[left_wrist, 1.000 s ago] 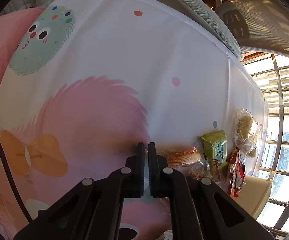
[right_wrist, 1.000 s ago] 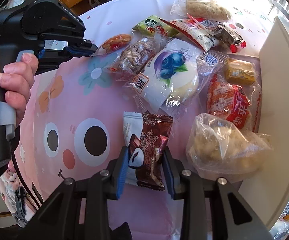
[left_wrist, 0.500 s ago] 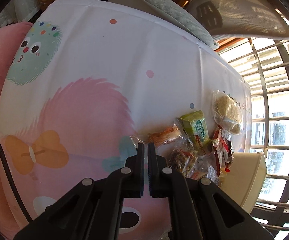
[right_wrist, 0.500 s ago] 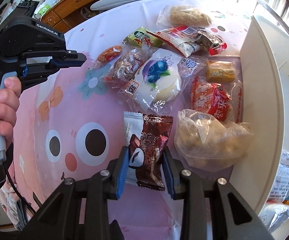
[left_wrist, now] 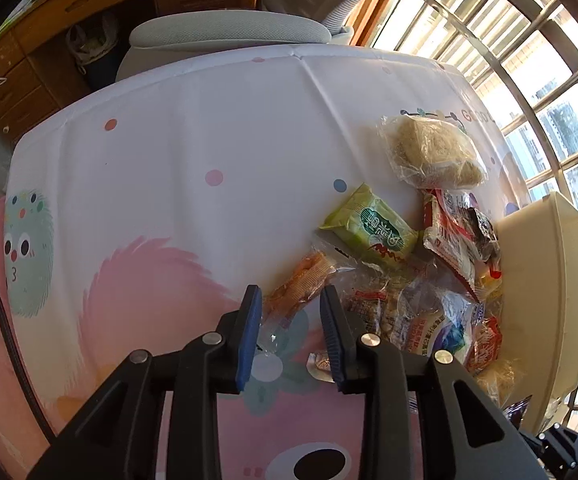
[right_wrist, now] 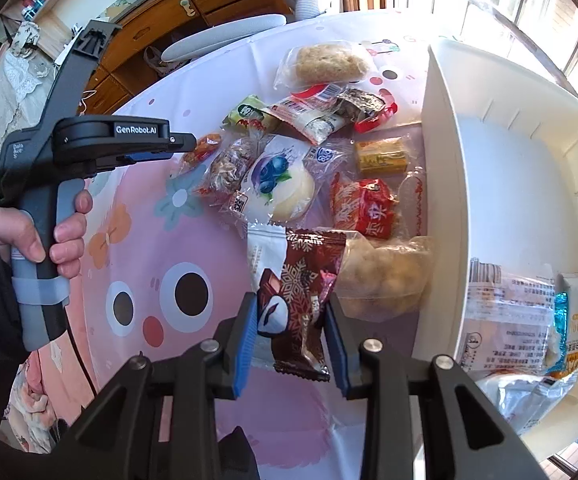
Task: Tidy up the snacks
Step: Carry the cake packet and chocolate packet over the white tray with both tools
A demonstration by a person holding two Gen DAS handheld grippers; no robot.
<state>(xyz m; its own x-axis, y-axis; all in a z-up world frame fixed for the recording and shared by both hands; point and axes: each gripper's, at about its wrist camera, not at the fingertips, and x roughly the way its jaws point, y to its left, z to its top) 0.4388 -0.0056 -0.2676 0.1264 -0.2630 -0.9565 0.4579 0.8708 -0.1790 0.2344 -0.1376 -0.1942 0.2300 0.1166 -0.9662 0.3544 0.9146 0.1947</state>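
The right gripper [right_wrist: 291, 330] is clamped on the brown chocolate snack packet [right_wrist: 301, 300], to carry it into the white bin [right_wrist: 521, 184] at its right; the left gripper [left_wrist: 289, 334] jaws are opening above the orange snack [left_wrist: 303, 280], nothing held

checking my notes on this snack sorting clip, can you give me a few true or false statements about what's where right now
1. The right claw grips a brown snowflake packet. True.
2. The white bin holds nothing. False: a few packets lie in it.
3. The left claw holds the green packet. False: its jaws are opening with nothing clamped, and the green packet lies on the tablecloth.
4. The blueberry packet lies among the loose snacks outside the bin. True.
5. The red packet sits inside the bin. False: it lies on the tablecloth beside the bin's wall.
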